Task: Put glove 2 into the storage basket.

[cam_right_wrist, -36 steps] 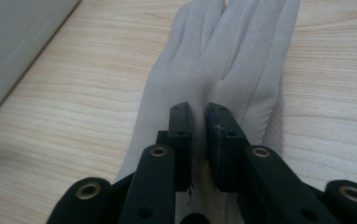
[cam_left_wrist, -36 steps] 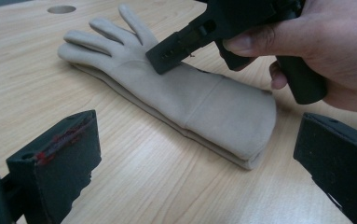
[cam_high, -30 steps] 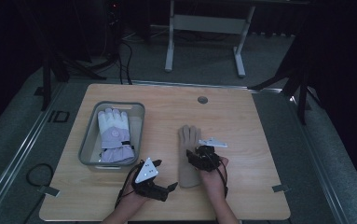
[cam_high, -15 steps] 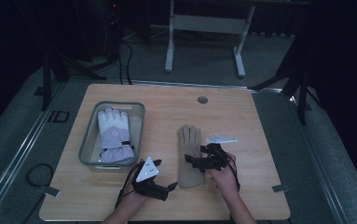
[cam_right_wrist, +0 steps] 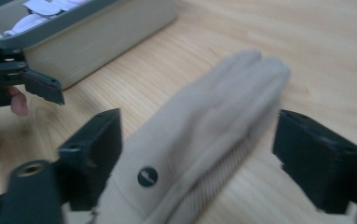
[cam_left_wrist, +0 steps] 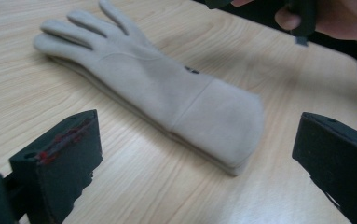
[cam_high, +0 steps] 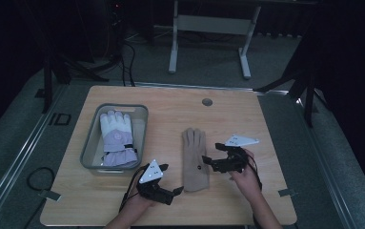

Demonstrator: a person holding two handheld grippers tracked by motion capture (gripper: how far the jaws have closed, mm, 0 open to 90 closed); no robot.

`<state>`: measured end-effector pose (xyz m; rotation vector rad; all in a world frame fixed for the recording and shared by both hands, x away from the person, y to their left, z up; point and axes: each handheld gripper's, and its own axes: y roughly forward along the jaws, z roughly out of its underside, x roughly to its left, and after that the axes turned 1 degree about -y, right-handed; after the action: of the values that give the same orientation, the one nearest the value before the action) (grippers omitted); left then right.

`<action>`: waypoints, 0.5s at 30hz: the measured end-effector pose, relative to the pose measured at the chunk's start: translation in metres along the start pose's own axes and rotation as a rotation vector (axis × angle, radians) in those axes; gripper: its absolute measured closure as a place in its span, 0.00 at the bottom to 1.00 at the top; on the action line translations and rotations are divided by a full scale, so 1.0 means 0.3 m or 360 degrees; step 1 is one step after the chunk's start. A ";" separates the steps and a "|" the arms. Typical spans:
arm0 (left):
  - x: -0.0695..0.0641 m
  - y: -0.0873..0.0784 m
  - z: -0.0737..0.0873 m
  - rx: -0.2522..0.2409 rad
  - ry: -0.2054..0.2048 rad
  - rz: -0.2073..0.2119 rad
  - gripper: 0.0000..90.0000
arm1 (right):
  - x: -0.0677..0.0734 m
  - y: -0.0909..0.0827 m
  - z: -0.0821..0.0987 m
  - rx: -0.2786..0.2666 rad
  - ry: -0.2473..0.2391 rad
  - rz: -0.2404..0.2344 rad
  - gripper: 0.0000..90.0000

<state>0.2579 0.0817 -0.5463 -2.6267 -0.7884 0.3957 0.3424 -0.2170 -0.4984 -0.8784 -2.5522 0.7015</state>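
Gloves sit on your desk (cam_high: 247, 119) in two places: a beige glove (cam_high: 195, 160) lies flat at the centre of the high view, fingers toward the top of the frame, and a white and lilac glove (cam_high: 116, 138) rests inside the grey bin (cam_high: 143, 128) at centre left. Your right hand-held gripper (cam_high: 208, 162) hovers at the beige glove's right edge; its jaws have just been opening and now stand wide. In the right gripper view the glove (cam_right_wrist: 199, 149) runs up between them, and the pads do not press on it. Your left hand-held gripper (cam_high: 177, 191) sits at lower centre, just left of the glove's cuff, jaws wide apart and empty, with the cuff (cam_left_wrist: 223, 126) lying beyond them in the left gripper view.
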 end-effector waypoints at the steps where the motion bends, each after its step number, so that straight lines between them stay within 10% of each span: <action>1: -0.002 0.000 -0.004 0.0001 -0.0005 0.0004 0.02 | -0.008 -0.005 -0.003 0.0019 0.0023 -0.0022 0.14; 8: 0.002 0.014 -0.021 0.0061 -0.0028 0.0008 0.02 | -0.029 -0.012 -0.005 -0.0023 0.0067 -0.0053 0.14; 15: -0.023 0.030 -0.041 0.0076 0.0108 0.0062 0.11 | -0.066 0.010 -0.021 -0.0033 0.0019 -0.0030 0.22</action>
<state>0.2610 0.0676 -0.5380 -2.5997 -0.6989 0.3298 0.3616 -0.2258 -0.4981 -0.8618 -2.5577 0.6637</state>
